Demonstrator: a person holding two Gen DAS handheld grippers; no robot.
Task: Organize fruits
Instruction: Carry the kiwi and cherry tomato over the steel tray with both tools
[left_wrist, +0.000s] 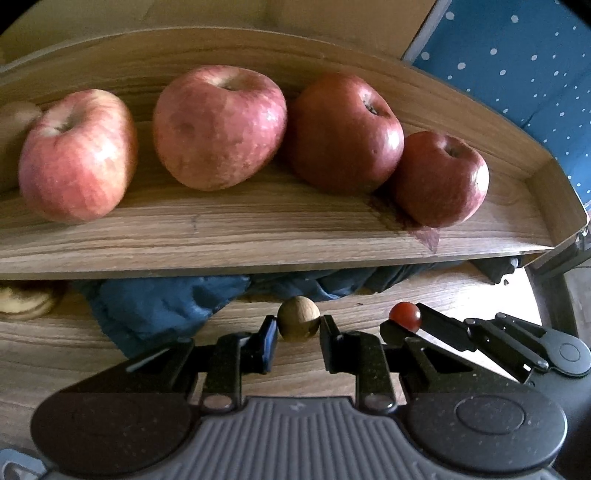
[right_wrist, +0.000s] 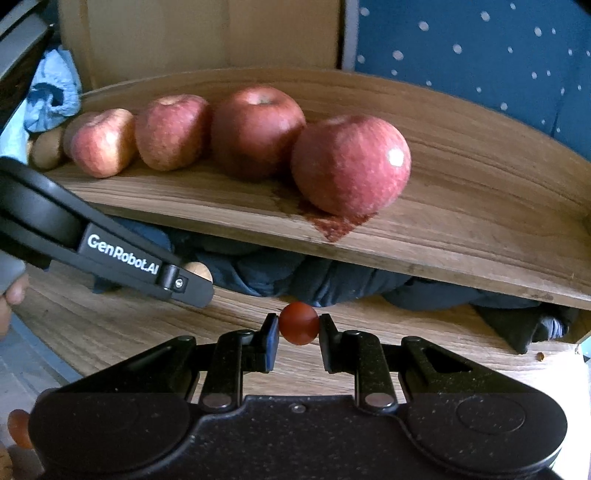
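left gripper (left_wrist: 298, 326) pinching a small tan-brown round fruit (left_wrist: 298, 318), fingertips narrowed to its width and pressing on both sides, held just above the lower wooden shelf (left_wrist: 110, 332). right gripper (right_wrist: 298, 326) likewise narrowed onto a small red round fruit (right_wrist: 298, 323), maybe a cherry tomato, gripped between the two pads over the same lower board. seen from the left wrist view, right gripper (left_wrist: 406, 325) lying just beside the left one, on its right, with the red fruit (left_wrist: 405, 315) showing at its tip; from the right wrist view, left gripper's side arm crossing the left of the frame with white lettering, the tan fruit (right_wrist: 199, 272) peeking out at its end. four red apples in a row on the upper wooden shelf (left_wrist: 258, 236): a pale pink one (left_wrist: 75, 155) at the left, a bigger mottled one (left_wrist: 219, 127) next, a dark red one (left_wrist: 343, 133) touching a smaller dark one (left_wrist: 439, 179) at the right. reddish stain (left_wrist: 424, 236) on the board just below that last apple. crumpled blue cloth (left_wrist: 159, 306) stuffed under the upper shelf, behind both held fruits. part of a hand (right_wrist: 11, 299) at the left edge of the right wrist view. blue dotted fabric (left_wrist: 517, 66) behind the shelves.
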